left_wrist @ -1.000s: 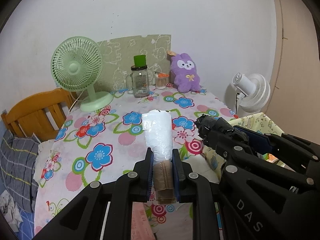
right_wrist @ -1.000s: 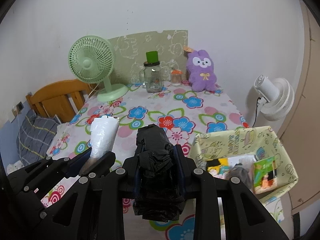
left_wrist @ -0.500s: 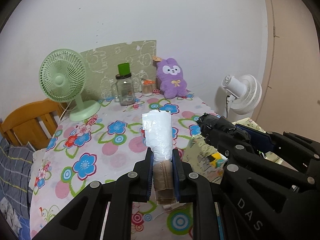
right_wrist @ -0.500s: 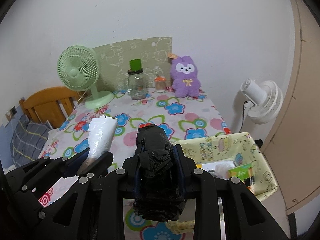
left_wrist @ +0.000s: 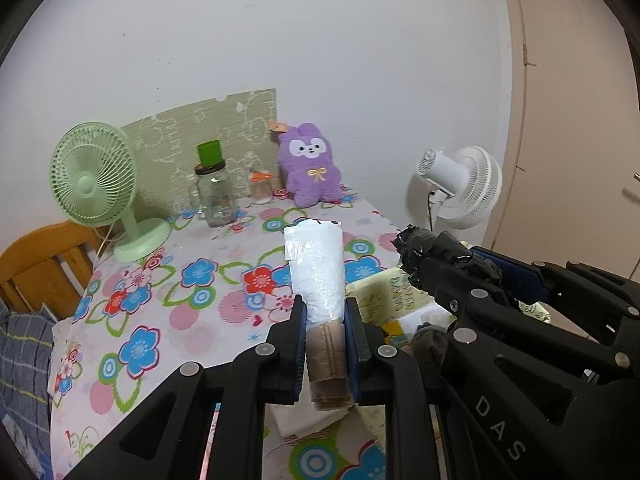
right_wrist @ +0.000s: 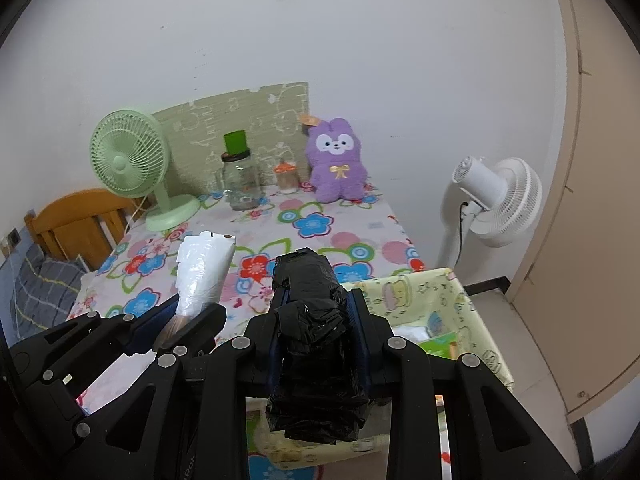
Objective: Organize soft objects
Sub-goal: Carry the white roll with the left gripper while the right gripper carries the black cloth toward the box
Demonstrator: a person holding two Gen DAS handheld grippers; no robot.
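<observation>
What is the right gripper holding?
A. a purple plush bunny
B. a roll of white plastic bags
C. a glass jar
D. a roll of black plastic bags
D: the right gripper is clamped on the roll of black plastic bags, while the roll of white plastic bags sits in the left gripper.

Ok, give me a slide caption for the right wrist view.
Right gripper clamps a black bag roll near the yellow fabric bin.
</observation>
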